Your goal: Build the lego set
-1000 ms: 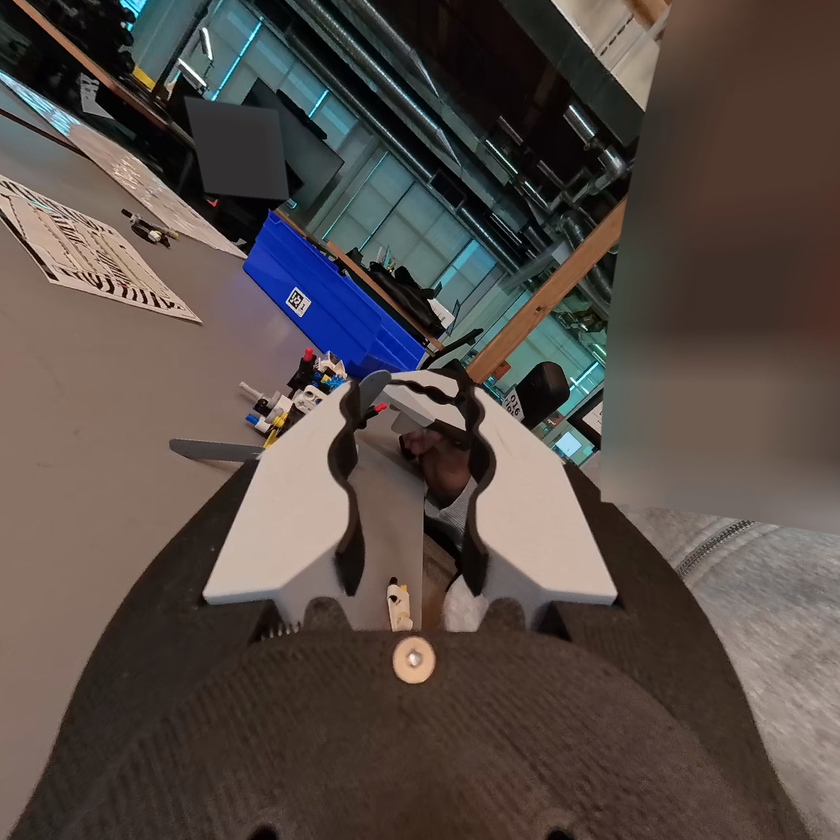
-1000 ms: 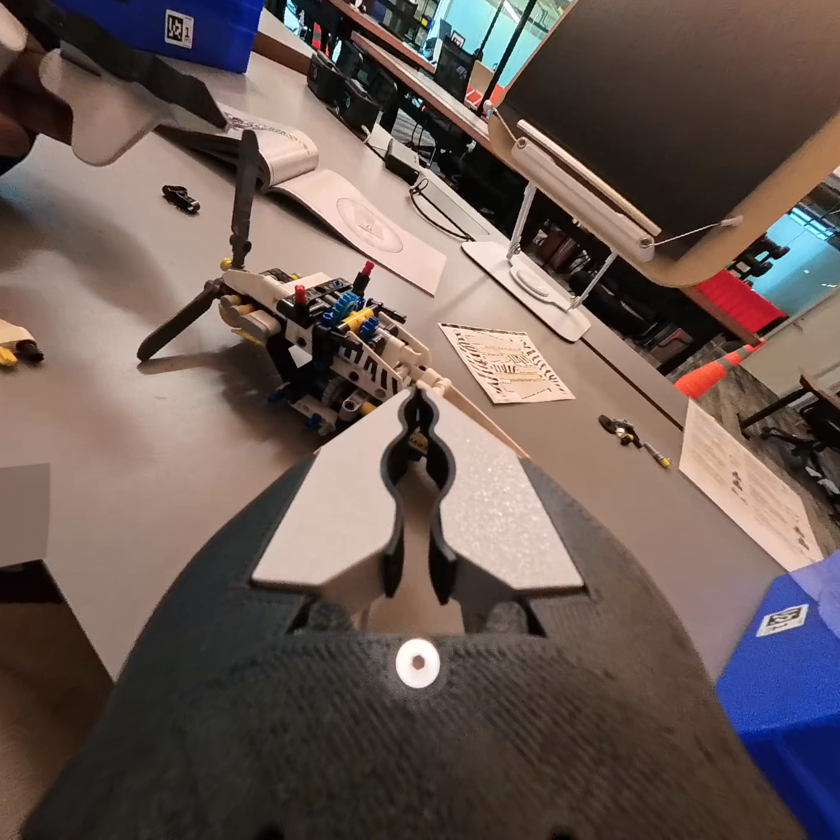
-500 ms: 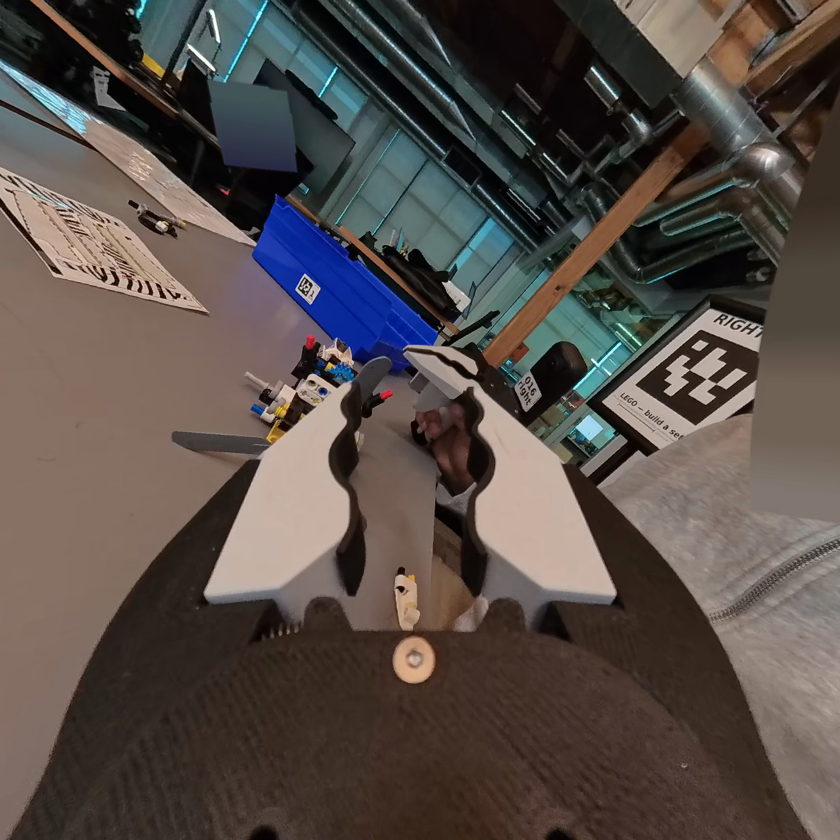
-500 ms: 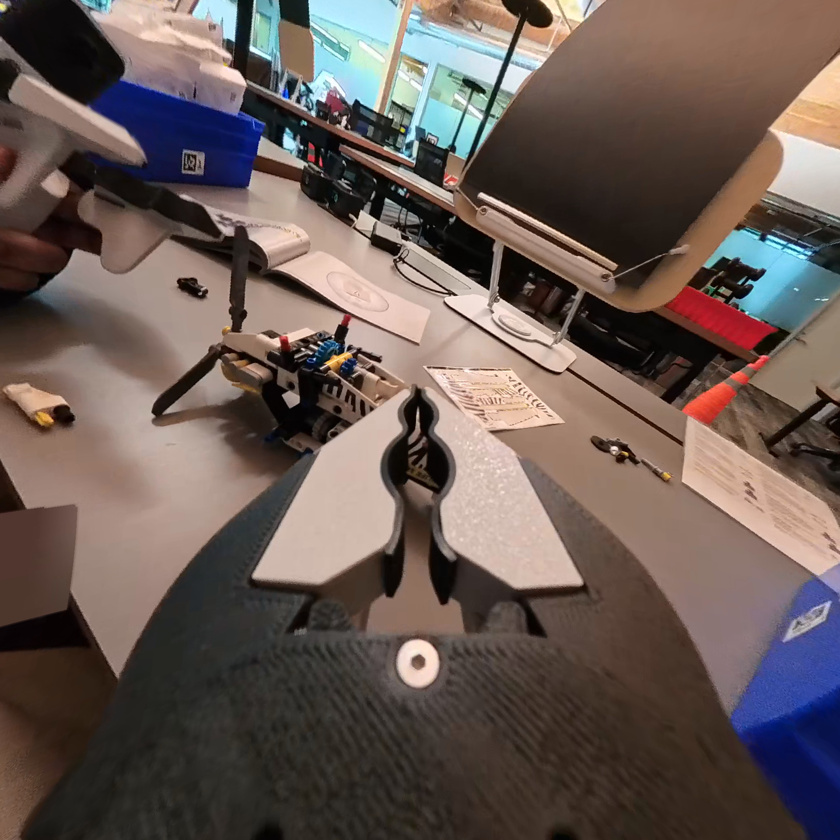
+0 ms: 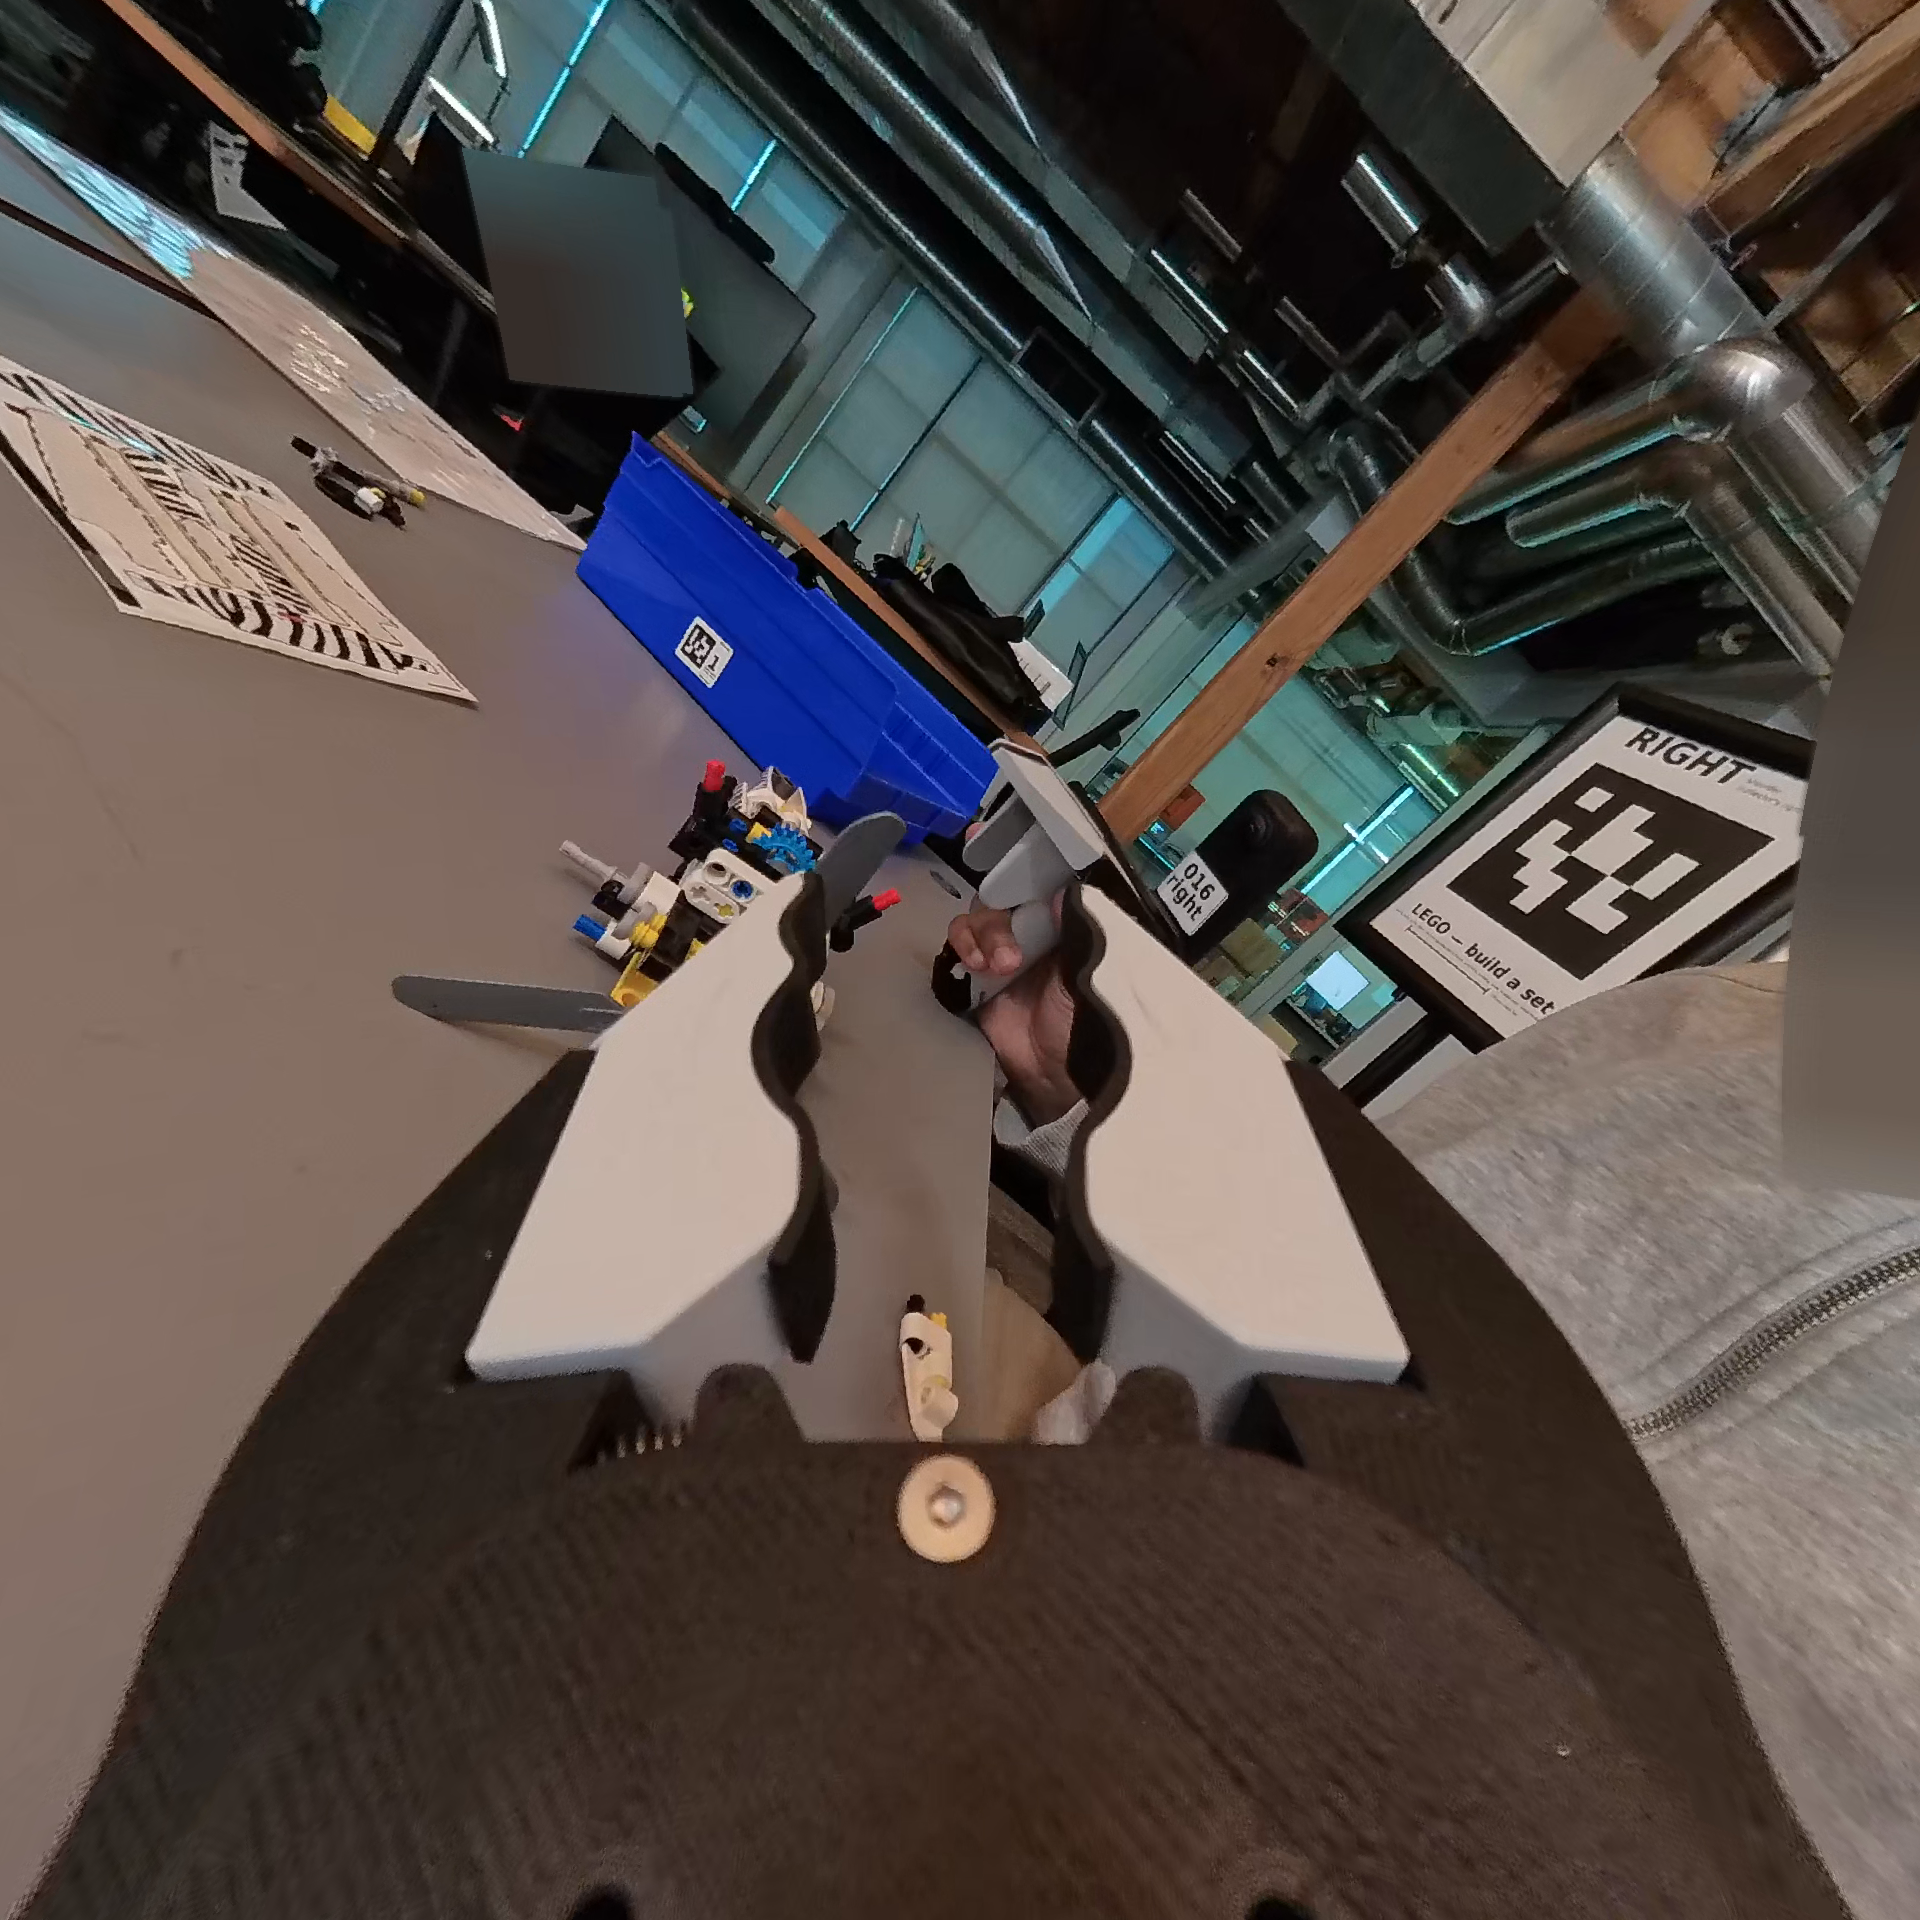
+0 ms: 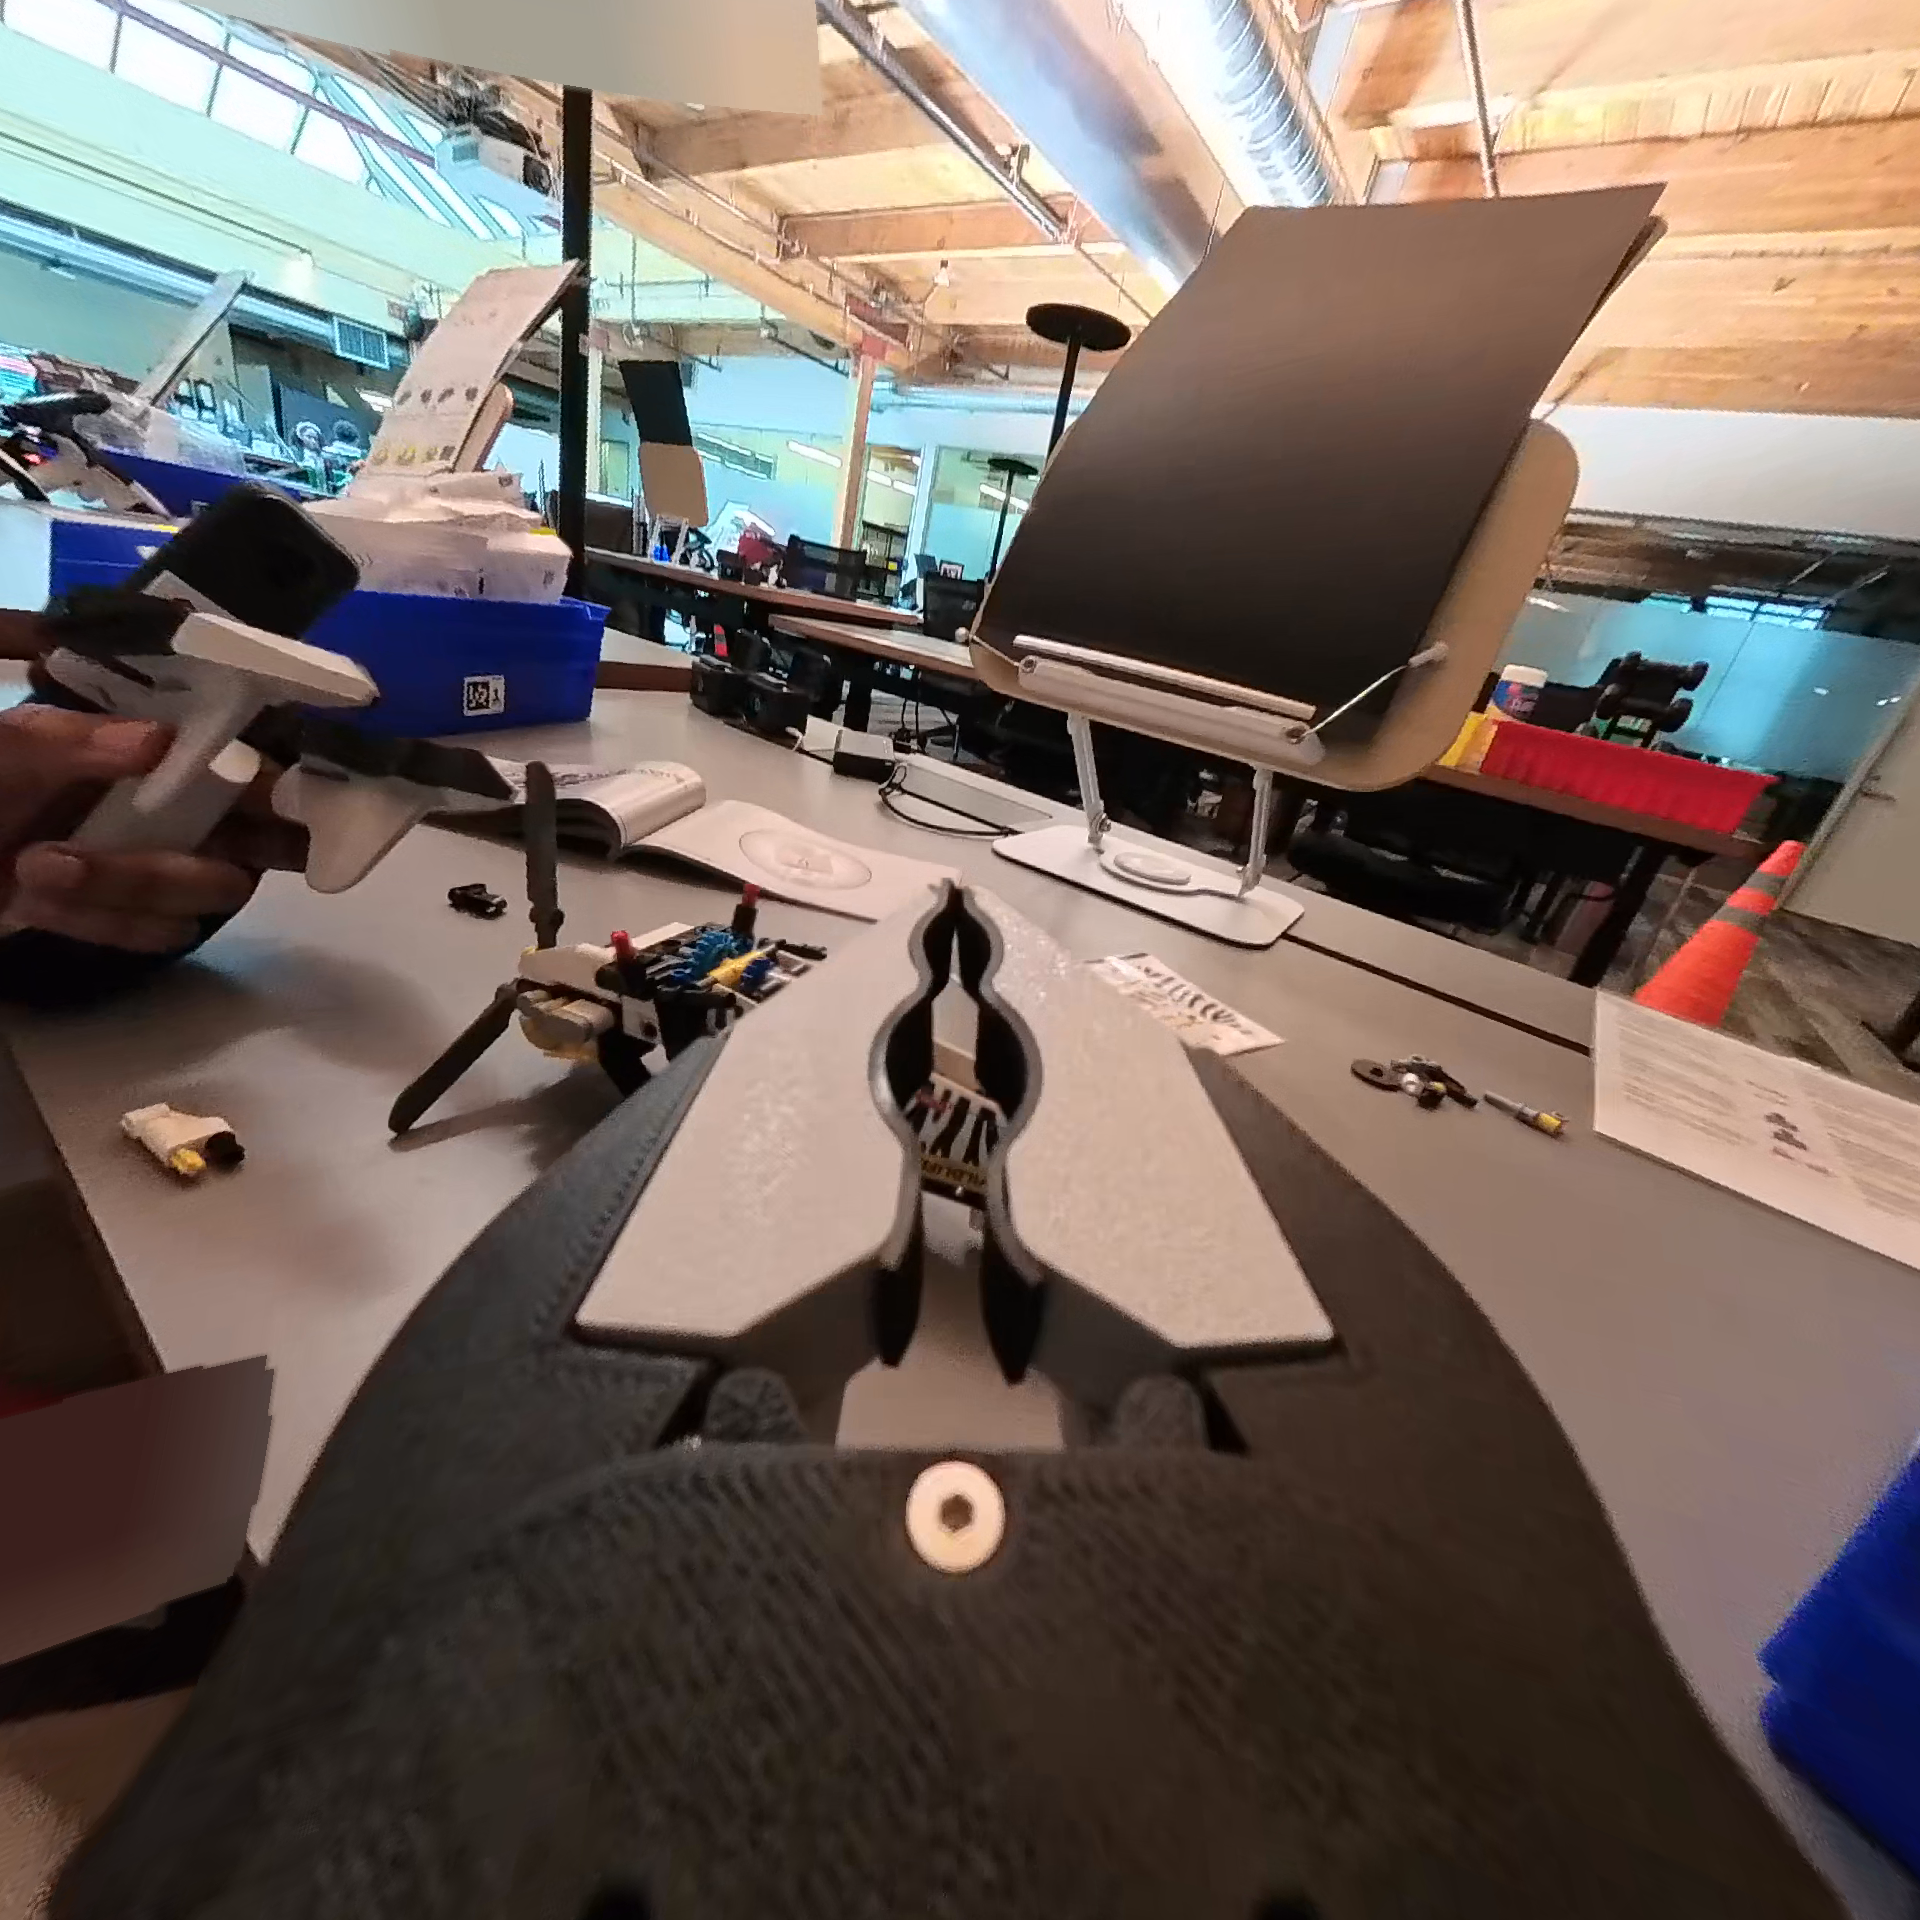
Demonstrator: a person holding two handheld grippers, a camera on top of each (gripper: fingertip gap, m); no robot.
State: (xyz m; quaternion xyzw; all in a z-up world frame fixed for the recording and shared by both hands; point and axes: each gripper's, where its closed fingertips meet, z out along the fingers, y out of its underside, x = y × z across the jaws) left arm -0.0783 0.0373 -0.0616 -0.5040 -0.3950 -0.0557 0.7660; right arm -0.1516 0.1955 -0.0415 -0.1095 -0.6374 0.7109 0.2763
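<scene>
grey desk (image 6: 1455, 1299) in a big workshop hall with wooden beams and metal pipes overhead carries everything. from the left wrist view, the left gripper (image 5: 940, 935) has its jaws wide apart and nothing is between them; it is held above the desk edge. under it, close to the base of the fingers, a small white lego piece (image 5: 925, 1361) with yellow and black ends lies on the desk. in front of the left finger stands the lego model (image 5: 707, 894), white and black with blue, yellow and red pins, and with long grey blades (image 5: 499, 1003) that reach to the desk. farther behind it are a blue bin (image 5: 790, 665) and a striped sticker sheet (image 5: 208, 551).

from the right wrist view, the right gripper (image 6: 954, 904) has its jaws narrow, the tips almost touching, and i see nothing held between the tips. it is lifted above the desk, and the lego model (image 6: 644, 987) stands just beside and partly behind its left finger. well to the left, a hand (image 6: 94, 821) holds the left gripper in the air. an open booklet (image 6: 675, 821), a black board on a stand (image 6: 1278, 499) and a paper sheet (image 6: 1766, 1132) are farther away.
</scene>
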